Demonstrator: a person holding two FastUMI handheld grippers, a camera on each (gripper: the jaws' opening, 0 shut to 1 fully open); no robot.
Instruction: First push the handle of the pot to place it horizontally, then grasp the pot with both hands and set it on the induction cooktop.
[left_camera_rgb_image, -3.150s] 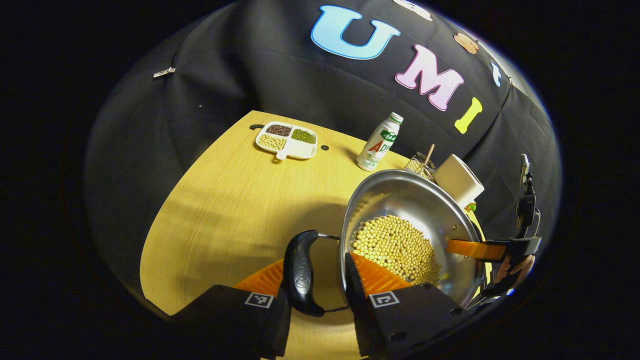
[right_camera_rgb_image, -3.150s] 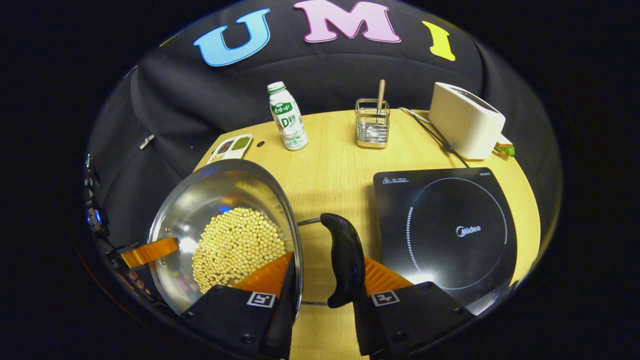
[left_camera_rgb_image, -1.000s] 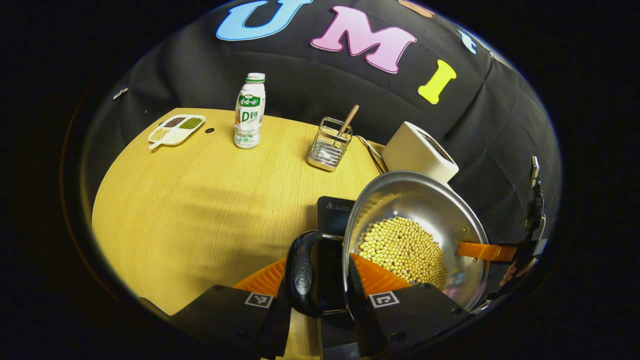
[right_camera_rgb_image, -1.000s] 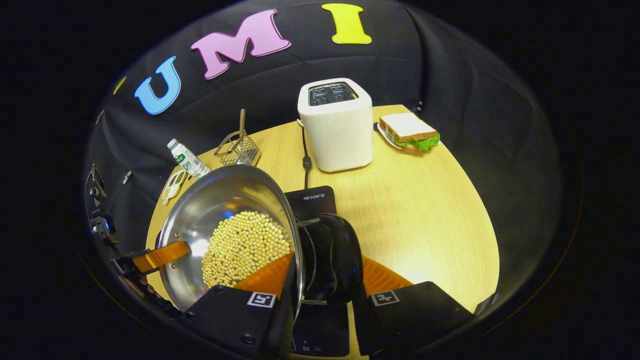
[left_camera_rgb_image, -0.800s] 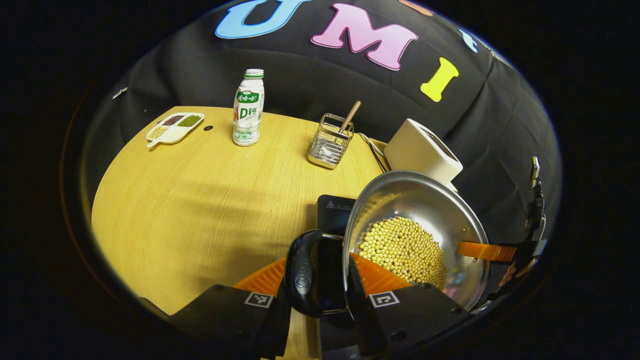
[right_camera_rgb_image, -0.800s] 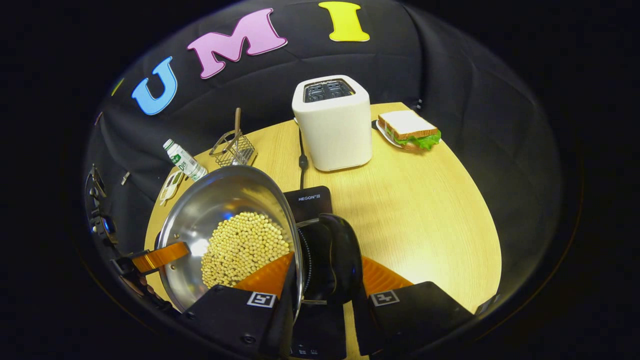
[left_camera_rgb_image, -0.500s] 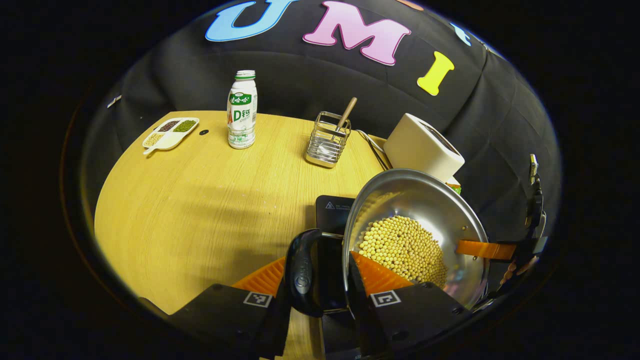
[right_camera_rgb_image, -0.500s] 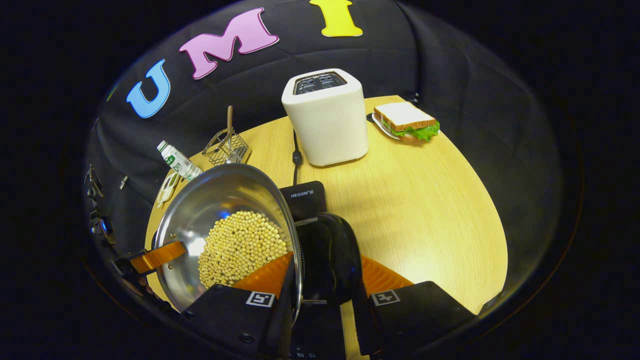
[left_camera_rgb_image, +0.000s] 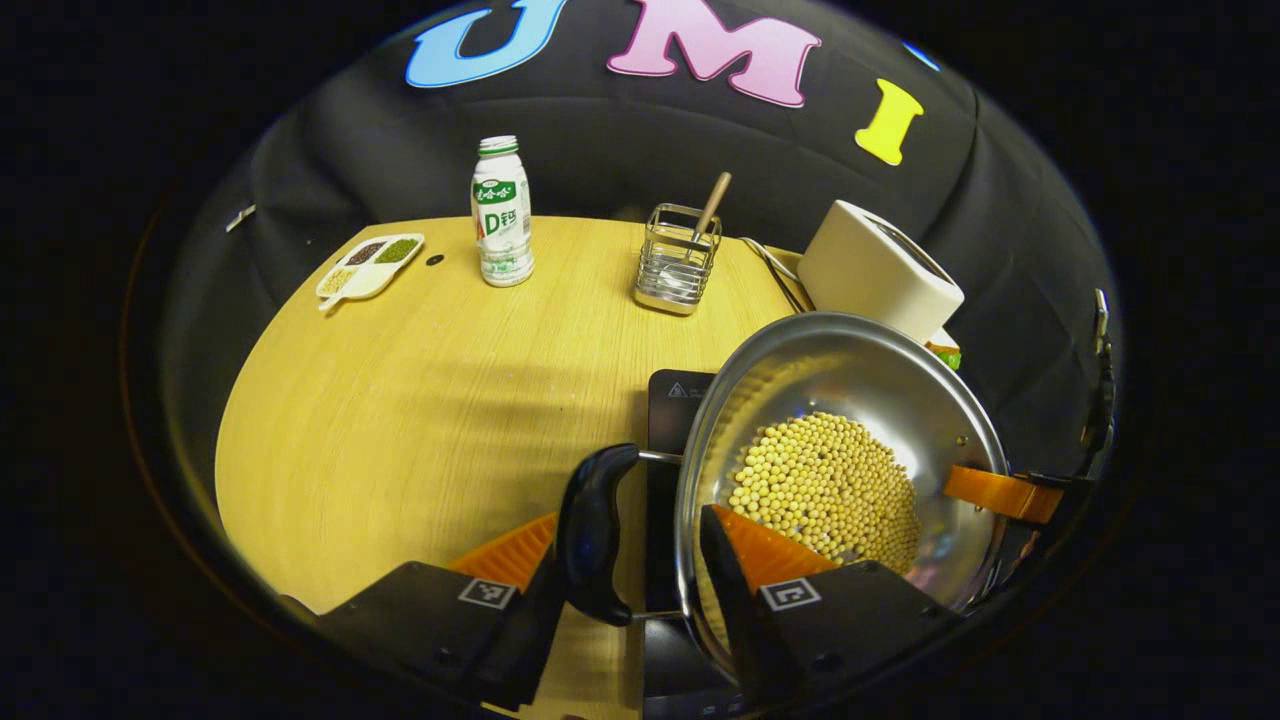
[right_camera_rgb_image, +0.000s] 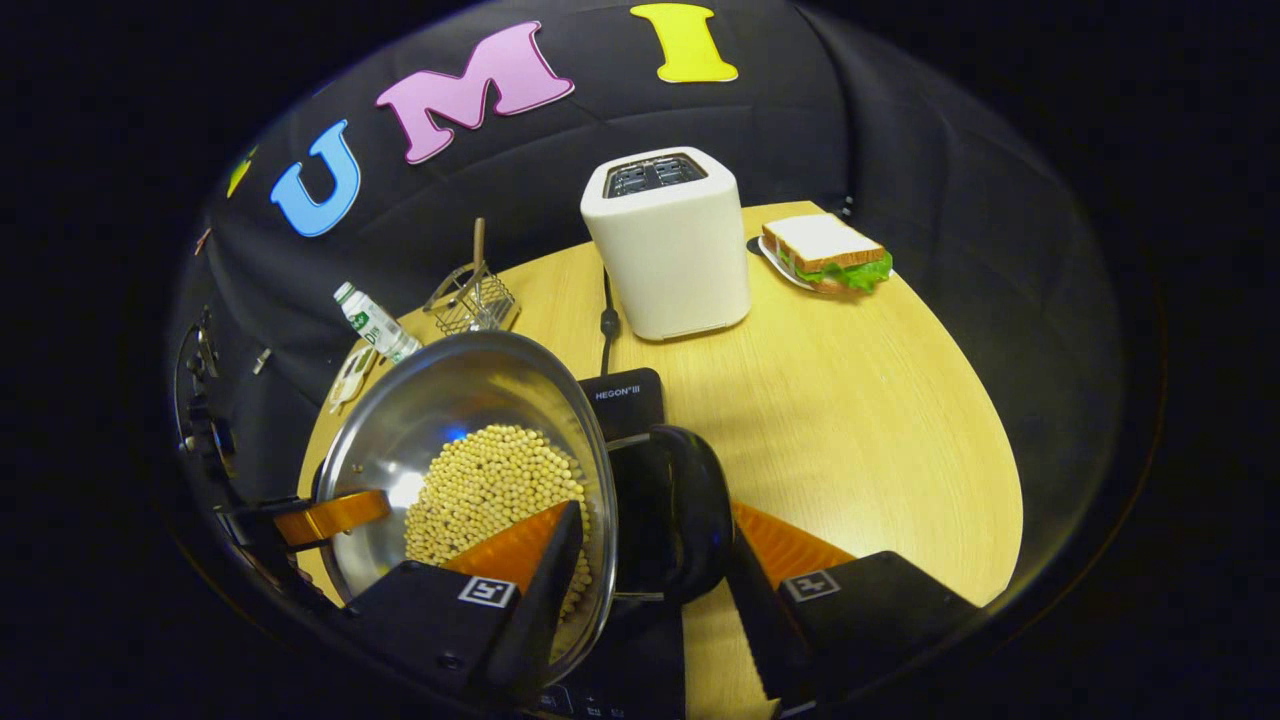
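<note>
A steel pot (left_camera_rgb_image: 830, 370) of yellow soybeans (left_camera_rgb_image: 825, 485) stands over the black induction cooktop (left_camera_rgb_image: 672, 392) and seems to rest on it. My left gripper (left_camera_rgb_image: 628, 515) is open and straddles the pot's near black handle (left_camera_rgb_image: 590, 530) and rim, one finger inside the pot. My right gripper (right_camera_rgb_image: 655, 505) is open the same way around the opposite black handle (right_camera_rgb_image: 690, 500) of the pot (right_camera_rgb_image: 450, 400), above a corner of the cooktop (right_camera_rgb_image: 625, 395). Each view shows the other gripper's finger across the pot.
On the wooden table (left_camera_rgb_image: 400, 400) stand a milk bottle (left_camera_rgb_image: 503, 210), a wire utensil rack (left_camera_rgb_image: 678, 262) and a divided dish of beans (left_camera_rgb_image: 370, 265) at the back. A white toaster (right_camera_rgb_image: 668, 245) with its cord and a sandwich (right_camera_rgb_image: 825, 255) lie behind the cooktop.
Both grippers carried the pot rightward over the cooktop and lowered it. In the last half second the fingers of both have spread apart off the handles and rim.
</note>
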